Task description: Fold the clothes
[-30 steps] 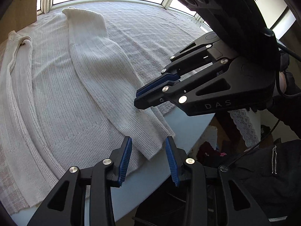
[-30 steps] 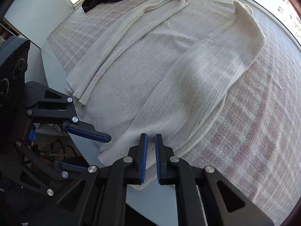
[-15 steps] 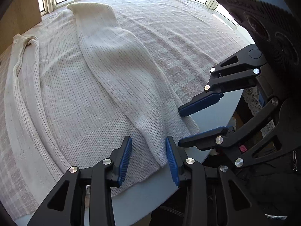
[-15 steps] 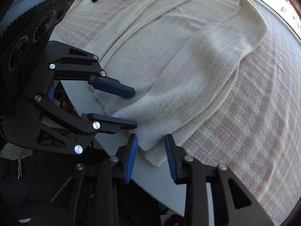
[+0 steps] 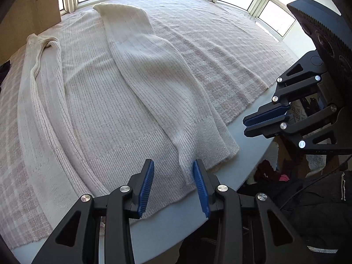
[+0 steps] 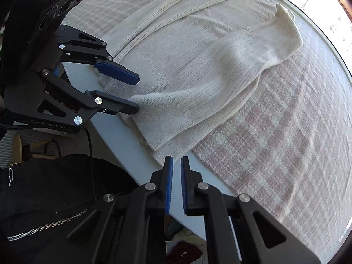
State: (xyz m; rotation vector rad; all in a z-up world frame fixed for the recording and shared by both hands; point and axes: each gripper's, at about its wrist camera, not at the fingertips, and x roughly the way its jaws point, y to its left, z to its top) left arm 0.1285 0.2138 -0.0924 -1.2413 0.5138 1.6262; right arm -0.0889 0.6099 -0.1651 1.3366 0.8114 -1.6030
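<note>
R gripper [image 6: 176, 182] jaws just snapped together on nothing, sweater [image 5: 136, 101] hem just ahead; L gripper [image 5: 173, 187] half-spread over hem, pinching nothing – regrasp needed

Ahead of your left gripper [image 5: 173, 184] you are looking at a cream sweater [image 5: 123, 101] of ribbed knit, soft and matt. Under it a checked blanket [image 5: 220, 50] is showing a fuzzy, rough weave. Below your right gripper [image 6: 176, 184] the table edge [image 6: 123, 138] is looking smooth and faintly glossy. Both claws are showing matt black plastic, ridged blue pads [image 5: 146, 189] and shiny metal pins.
</note>
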